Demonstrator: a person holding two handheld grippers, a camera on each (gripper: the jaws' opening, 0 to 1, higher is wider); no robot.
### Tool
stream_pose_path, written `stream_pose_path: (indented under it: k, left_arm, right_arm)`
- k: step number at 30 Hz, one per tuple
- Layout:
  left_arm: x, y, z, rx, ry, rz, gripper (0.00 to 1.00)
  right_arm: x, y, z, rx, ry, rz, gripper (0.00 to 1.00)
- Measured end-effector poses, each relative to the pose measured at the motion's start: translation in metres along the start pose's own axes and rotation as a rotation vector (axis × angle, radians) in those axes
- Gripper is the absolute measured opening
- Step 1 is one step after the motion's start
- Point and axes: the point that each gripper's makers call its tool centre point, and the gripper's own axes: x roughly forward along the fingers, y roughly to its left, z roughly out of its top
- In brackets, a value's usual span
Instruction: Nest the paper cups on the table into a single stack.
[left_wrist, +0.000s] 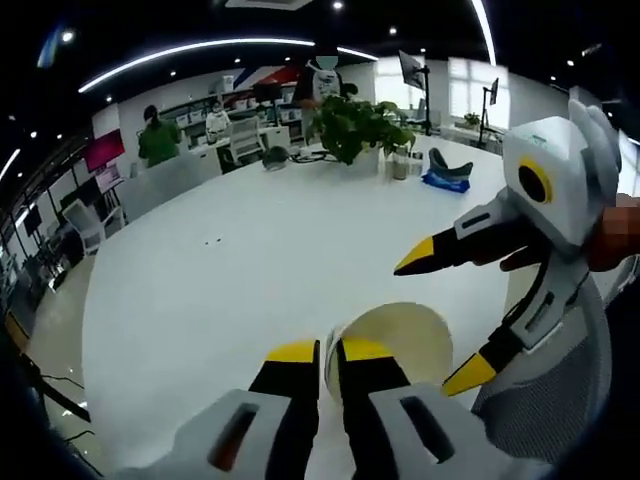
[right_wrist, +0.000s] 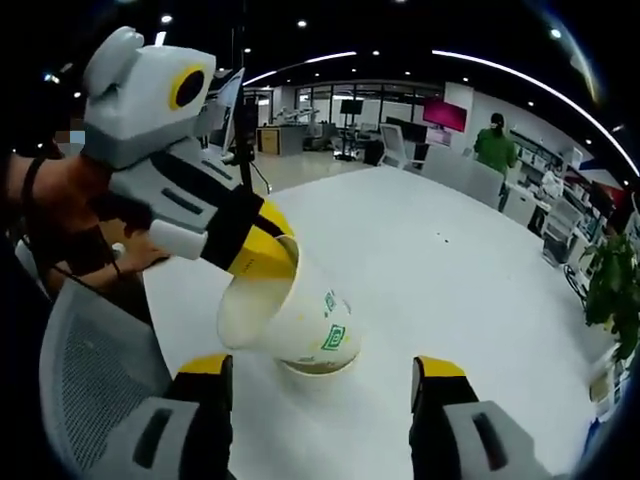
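Left gripper, upper left, pinches tilted cup rim at centre; right gripper spread wide below, released.

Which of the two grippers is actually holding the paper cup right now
The left gripper: its jaws are shut on the rim of the tilted paper cup. The right gripper has its jaws open, apart from the cup.

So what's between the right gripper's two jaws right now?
In the right gripper view, only bare white table lies between its open jaws; the paper cup, pinched at the rim by the left gripper, sits just beyond them.
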Motion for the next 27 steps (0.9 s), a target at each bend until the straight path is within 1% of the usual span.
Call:
stream_pose_path:
  k: [5,11,15,19,24,27]
  left_arm:
    - [0.003,-0.002,0.002,0.000,-0.002,-0.003,0.06]
    - [0.007,0.000,0.005,-0.005,-0.003,0.006,0.08]
    - [0.011,0.003,0.013,-0.019,-0.009,0.013,0.08]
    - [0.017,0.003,0.016,-0.014,-0.009,0.007,0.08]
    - [0.018,0.004,0.015,-0.014,-0.008,0.003,0.09]
    - [0.016,0.004,0.012,-0.015,-0.007,0.006,0.10]
  right_arm:
    - [0.000,0.001,0.000,0.002,0.000,0.000,0.73]
    - [0.001,0.002,0.000,0.002,0.002,0.002,0.72]
    - [0.001,0.002,0.001,0.008,-0.003,0.002,0.71]
    - [0.002,0.002,0.002,0.005,-0.004,0.006,0.71]
    - [0.001,0.002,0.000,0.002,0.001,0.007,0.71]
    - [0.002,0.000,-0.001,0.008,0.000,0.006,0.71]
